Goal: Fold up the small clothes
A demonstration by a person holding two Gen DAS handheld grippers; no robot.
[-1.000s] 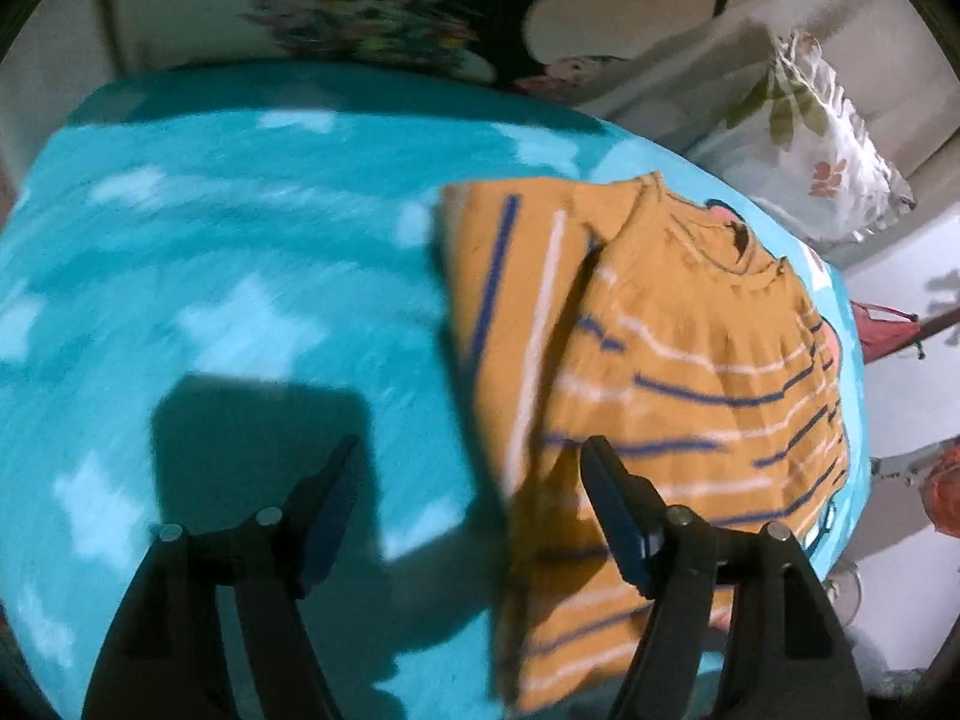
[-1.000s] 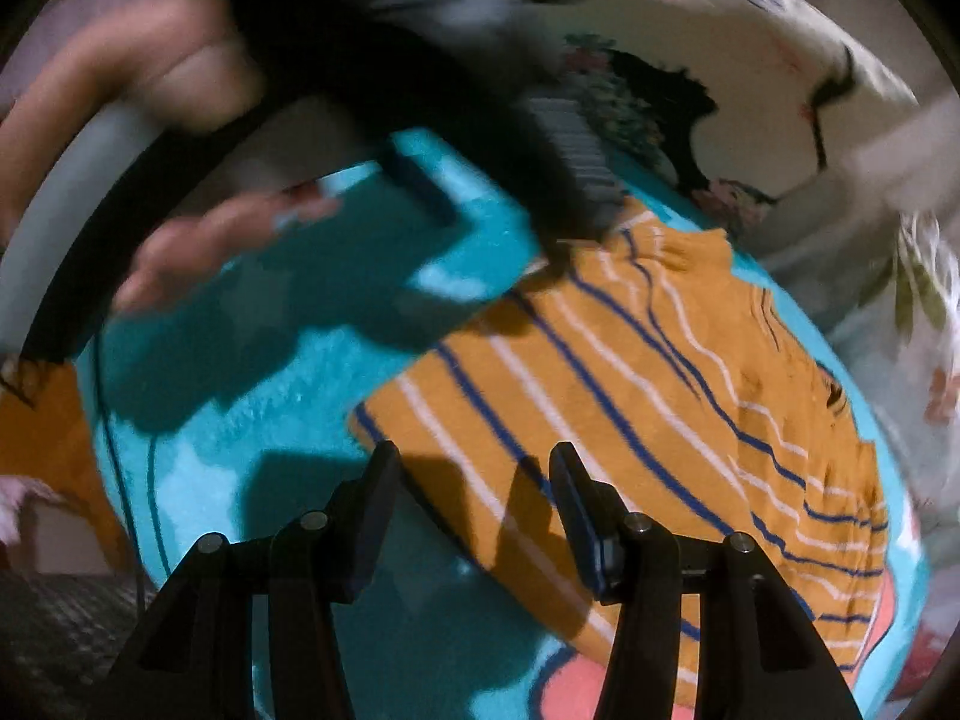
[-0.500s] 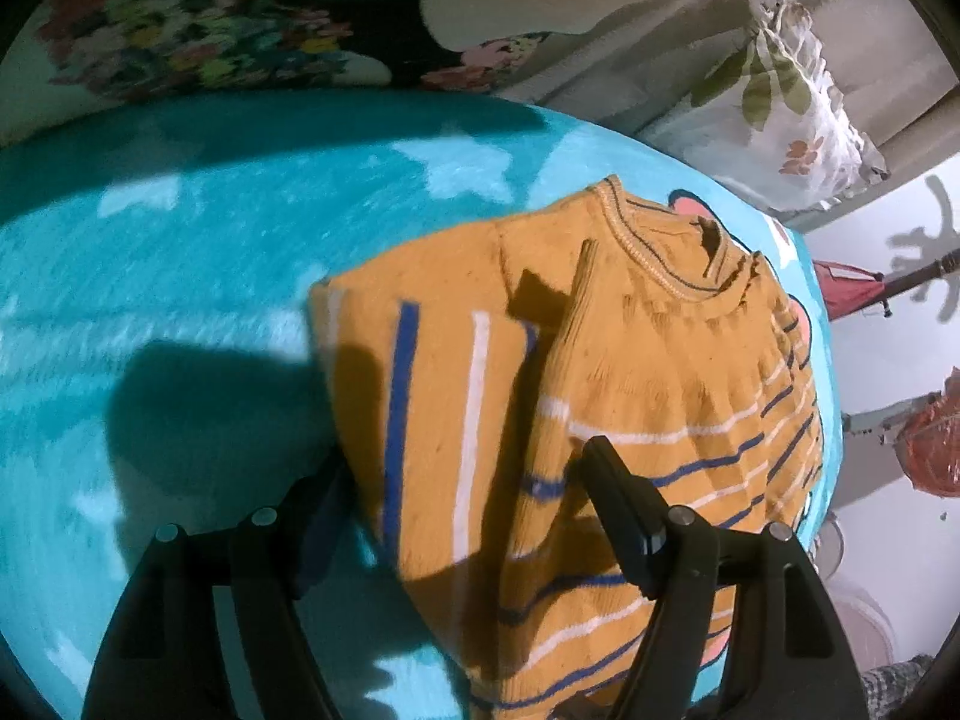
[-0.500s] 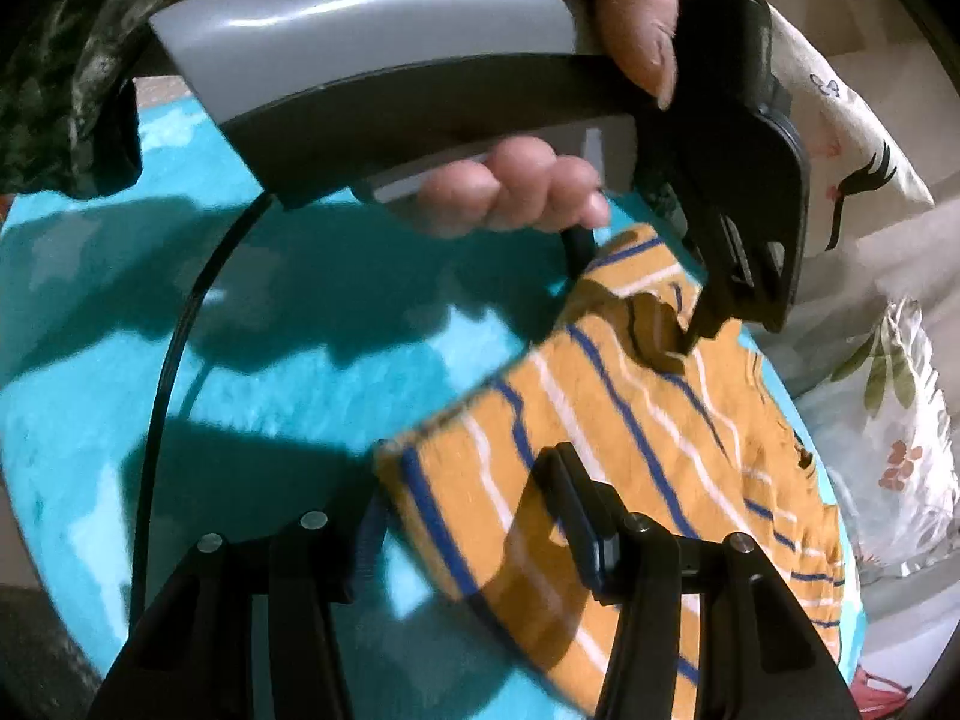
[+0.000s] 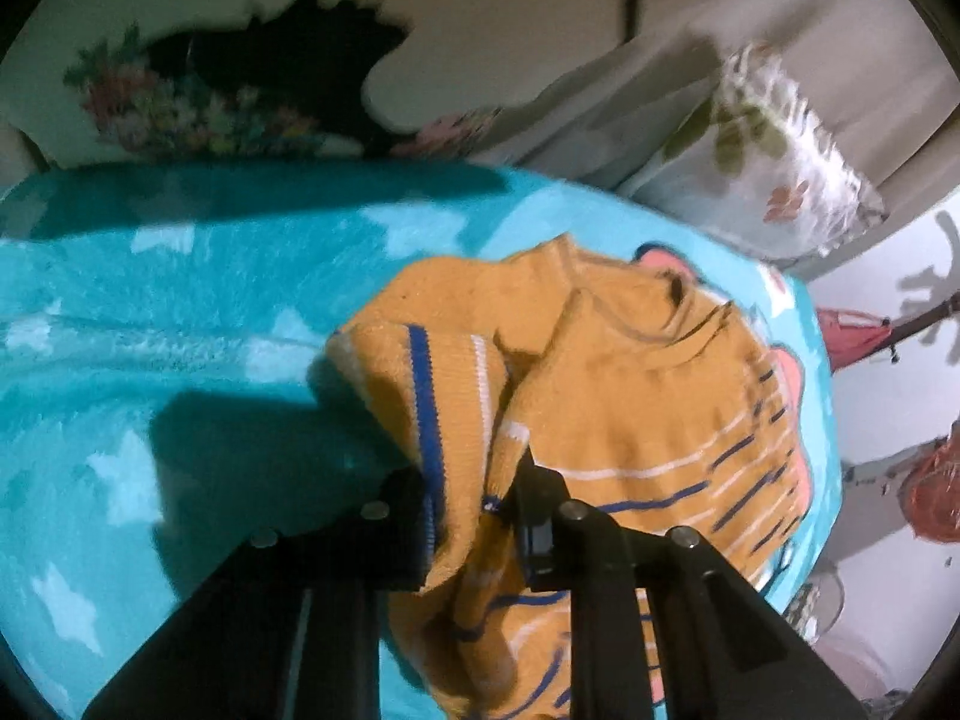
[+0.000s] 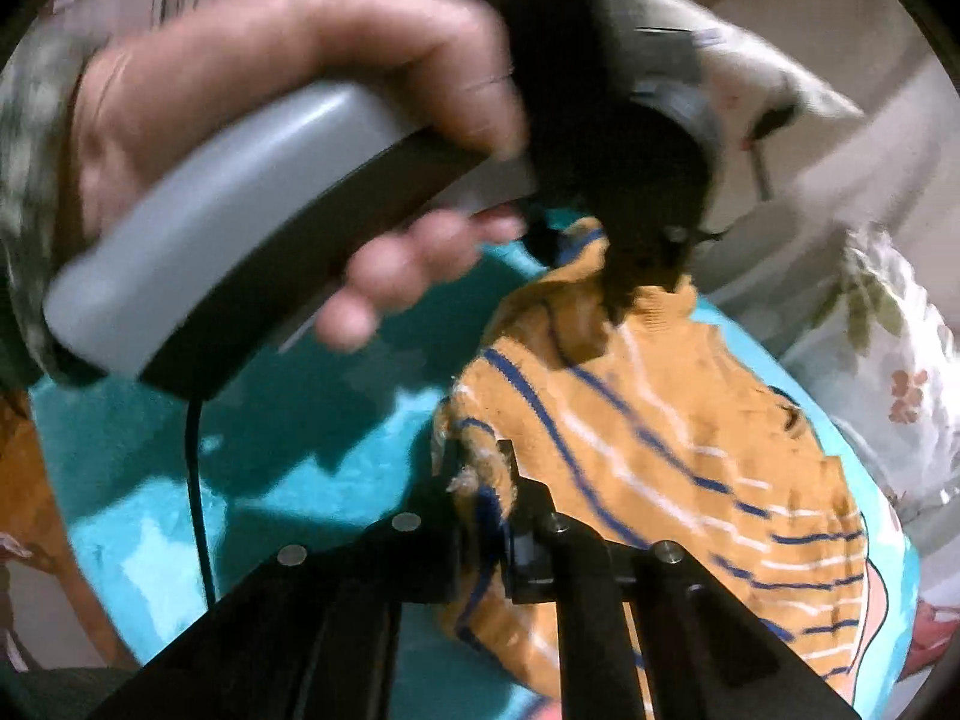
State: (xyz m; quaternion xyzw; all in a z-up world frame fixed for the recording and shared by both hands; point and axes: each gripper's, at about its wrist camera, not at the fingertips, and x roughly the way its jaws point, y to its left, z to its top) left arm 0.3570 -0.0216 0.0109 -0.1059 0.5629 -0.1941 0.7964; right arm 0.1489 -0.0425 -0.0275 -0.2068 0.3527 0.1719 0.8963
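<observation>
A small orange sweater (image 5: 630,396) with blue and white stripes lies on a turquoise star blanket (image 5: 150,312). My left gripper (image 5: 465,492) is shut on the sweater's folded striped edge and lifts it off the blanket. In the right wrist view the sweater (image 6: 660,420) spreads to the right. My right gripper (image 6: 483,498) is shut on its near frayed corner. The left gripper's grey handle and the hand holding it (image 6: 270,180) fill the upper left of that view, its tip on the sweater's far edge.
Floral pillows (image 5: 762,168) and a pale sheet lie beyond the blanket. A black cable (image 6: 195,480) hangs from the left gripper's handle. Red objects (image 5: 852,336) stand off the bed's right side.
Both grippers have gone from open to shut on the sweater's left edge. The edge is now bunched and raised off the blanket.
</observation>
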